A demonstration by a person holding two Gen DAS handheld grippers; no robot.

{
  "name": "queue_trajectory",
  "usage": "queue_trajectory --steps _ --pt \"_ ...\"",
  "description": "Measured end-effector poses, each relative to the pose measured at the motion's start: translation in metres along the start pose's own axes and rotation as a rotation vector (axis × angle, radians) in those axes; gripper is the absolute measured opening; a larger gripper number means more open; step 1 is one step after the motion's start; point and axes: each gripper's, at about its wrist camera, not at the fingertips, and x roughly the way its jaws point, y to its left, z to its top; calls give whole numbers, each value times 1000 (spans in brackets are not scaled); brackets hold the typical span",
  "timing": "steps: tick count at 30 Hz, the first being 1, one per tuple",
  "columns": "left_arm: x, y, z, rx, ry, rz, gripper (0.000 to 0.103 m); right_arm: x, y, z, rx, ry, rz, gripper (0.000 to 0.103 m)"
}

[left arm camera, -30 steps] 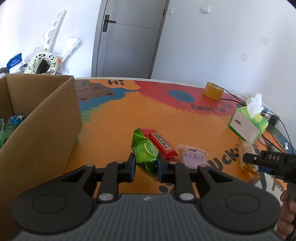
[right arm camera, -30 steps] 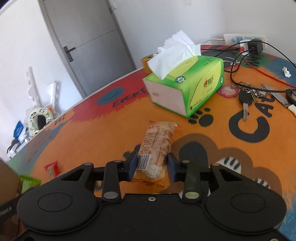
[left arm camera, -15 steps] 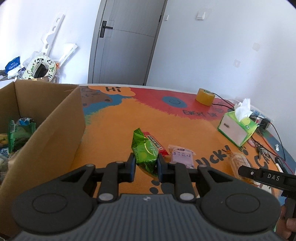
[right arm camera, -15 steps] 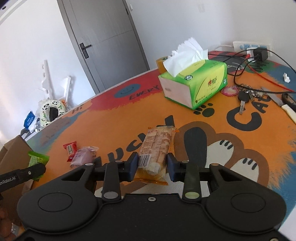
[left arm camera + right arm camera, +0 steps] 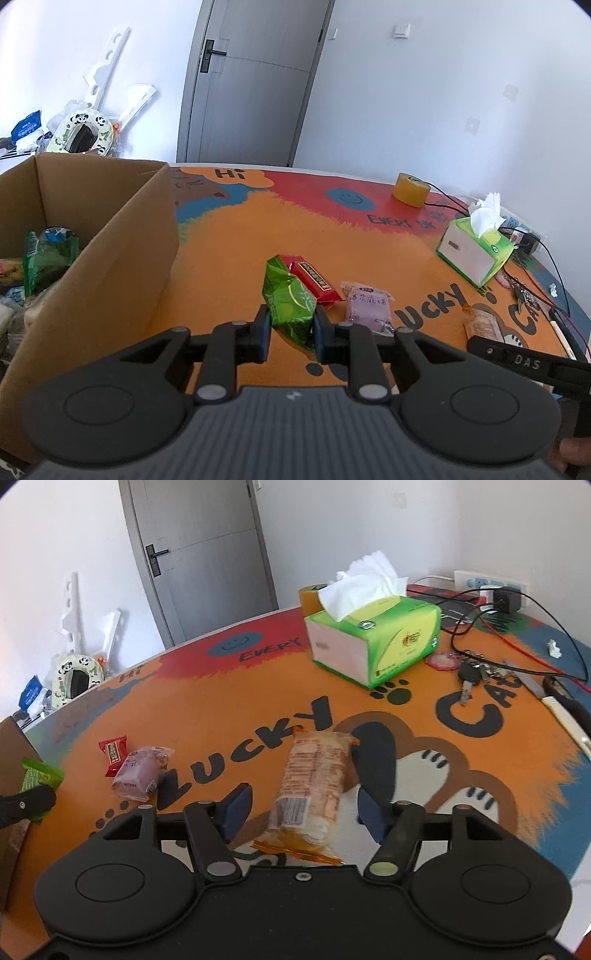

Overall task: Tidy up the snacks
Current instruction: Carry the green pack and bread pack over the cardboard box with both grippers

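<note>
Jaws, left: left gripper (image 5: 290,328) is clamped on the green pack (image 5: 288,295); both pads press its lower sides and the foil puckers between them.
Jaws, right: right gripper (image 5: 301,810) is opening; the biscuit pack (image 5: 314,779) lies between the pads with a gap on each side, touched by neither.
Green pack, place: held in the air just above the table (image 5: 229,243), with the box (image 5: 122,251) to the left.
Biscuit pack, place: on the table over the "LUCKY" lettering, long axis pointing away from the gripper, slightly blurred.
Other snacks: red bar (image 5: 314,280) and purple pack (image 5: 367,304) lie on the table, close together but not clearly touching.
Box: open-topped, with several wrappers already inside.
Handling, green pack: looks light, soft and puffy; the crinkled foil is probably slippery, so a grip across the filled middle seems safer than one on a seam.
Handling, biscuit pack: likely light but brittle inside, with a slick clear wrapper; best taken across the narrow width near mid-length, with gentle pressure so nothing cracks.
Handling, red bar and purple pack: small and flat, so the pads would need to come low to the table to catch the edges.
Nearby clutter: tissue box (image 5: 373,638) and keys (image 5: 469,675) sit well apart from the snacks.
</note>
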Motion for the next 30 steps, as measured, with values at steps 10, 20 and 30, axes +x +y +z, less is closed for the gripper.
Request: queue_trajectory --steps 10,20,30 --pt "-13 1 4 -5 -35 -3 22 -16 3 6 15 -51 53 36" --pt "-50 4 20 -1 -121 -23 22 -53 33 22 5 -124 169 36" --pt "-82 25 32 -18 -185 -6 22 -78 69 33 -21 -174 259 36"
